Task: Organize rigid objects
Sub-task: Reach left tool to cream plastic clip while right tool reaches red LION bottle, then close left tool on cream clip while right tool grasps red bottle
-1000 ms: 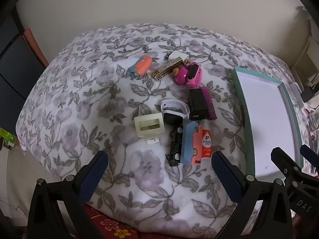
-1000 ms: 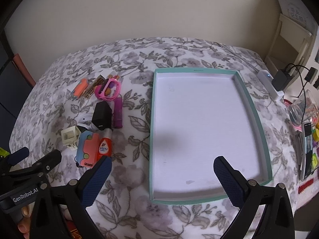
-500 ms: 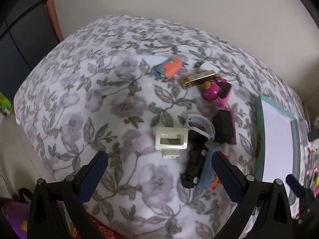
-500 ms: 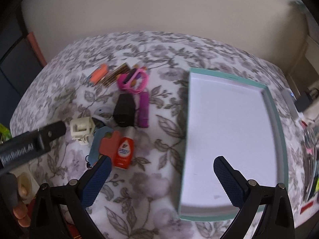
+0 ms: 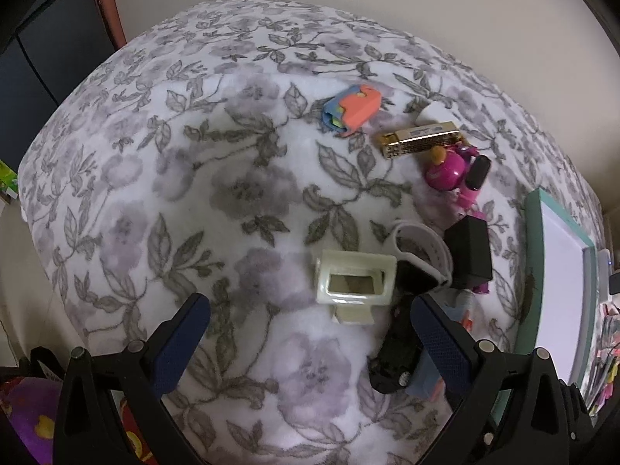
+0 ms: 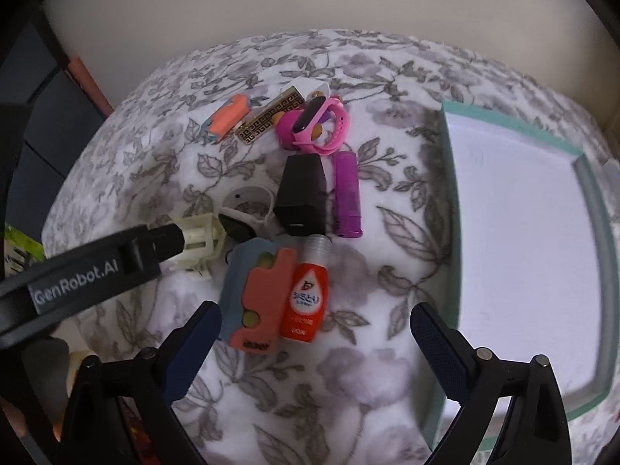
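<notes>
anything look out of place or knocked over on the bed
Nothing spilled or visibly broken. The oddest thing is the heap: the red bottle lies on its side against the coral and blue case, with the cream plastic holder, white strap and black block crowded together. The teal tray beside them holds nothing.

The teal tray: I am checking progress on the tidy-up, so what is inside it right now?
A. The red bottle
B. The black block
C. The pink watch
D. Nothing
D: the teal tray shows only its bare white floor, while the red bottle, pink watch and black block all lie on the floral cloth beside it.
</notes>
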The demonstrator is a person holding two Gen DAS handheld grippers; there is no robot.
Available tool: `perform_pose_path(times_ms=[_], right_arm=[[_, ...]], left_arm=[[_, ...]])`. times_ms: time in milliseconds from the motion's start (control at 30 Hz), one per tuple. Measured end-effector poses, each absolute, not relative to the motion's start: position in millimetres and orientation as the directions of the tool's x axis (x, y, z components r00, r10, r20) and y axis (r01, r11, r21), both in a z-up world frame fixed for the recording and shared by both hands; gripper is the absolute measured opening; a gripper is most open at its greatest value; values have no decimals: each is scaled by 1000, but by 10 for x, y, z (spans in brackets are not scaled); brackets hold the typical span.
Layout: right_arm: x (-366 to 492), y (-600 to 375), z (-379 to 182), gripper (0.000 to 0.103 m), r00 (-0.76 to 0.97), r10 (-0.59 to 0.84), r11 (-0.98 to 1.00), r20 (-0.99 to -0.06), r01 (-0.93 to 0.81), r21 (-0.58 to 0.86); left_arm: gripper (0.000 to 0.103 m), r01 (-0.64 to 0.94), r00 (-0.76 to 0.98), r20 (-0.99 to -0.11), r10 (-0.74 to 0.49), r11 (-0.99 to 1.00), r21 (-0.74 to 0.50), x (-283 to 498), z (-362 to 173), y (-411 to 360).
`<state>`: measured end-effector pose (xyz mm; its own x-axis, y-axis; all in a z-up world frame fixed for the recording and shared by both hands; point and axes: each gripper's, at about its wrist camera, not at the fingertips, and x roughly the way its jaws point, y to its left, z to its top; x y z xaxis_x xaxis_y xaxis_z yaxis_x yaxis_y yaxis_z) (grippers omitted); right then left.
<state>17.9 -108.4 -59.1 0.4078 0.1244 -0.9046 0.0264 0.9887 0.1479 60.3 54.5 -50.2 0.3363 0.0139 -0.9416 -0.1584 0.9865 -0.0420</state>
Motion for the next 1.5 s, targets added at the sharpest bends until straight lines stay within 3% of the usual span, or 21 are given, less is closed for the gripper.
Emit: perform_pose_path(times_ms=[433,667,1033,1167,1267,1500], right_arm=[[277,-1221,-757,64,348,121,983,-930,86,160],[314,-1172,-834,57,326,144,981,-934,74,177],[399,-950,-945,53,313,126,990,-942,21,139],[416,-894,-963,50,317,105,994,-943,5,112],[426,-894,-967,49,318,108,993,-942,2,114],[423,-989,-975,31,313,105,993,-944,25,119]], left_arm=[[102,-139,306,-950,55,990,13,786,-618,459],[91,-111,276,-960,50,994,20,849,-735,395],[85,-87,297,-954,34,996,8,958,-749,323],[71,-86,282,-959,14,996,-11,989,-814,318],[69,-89,271,-963,-12,995,-38,980,-859,332],[55,-103,231,-972,-46,992,-72,948,-967,437]])
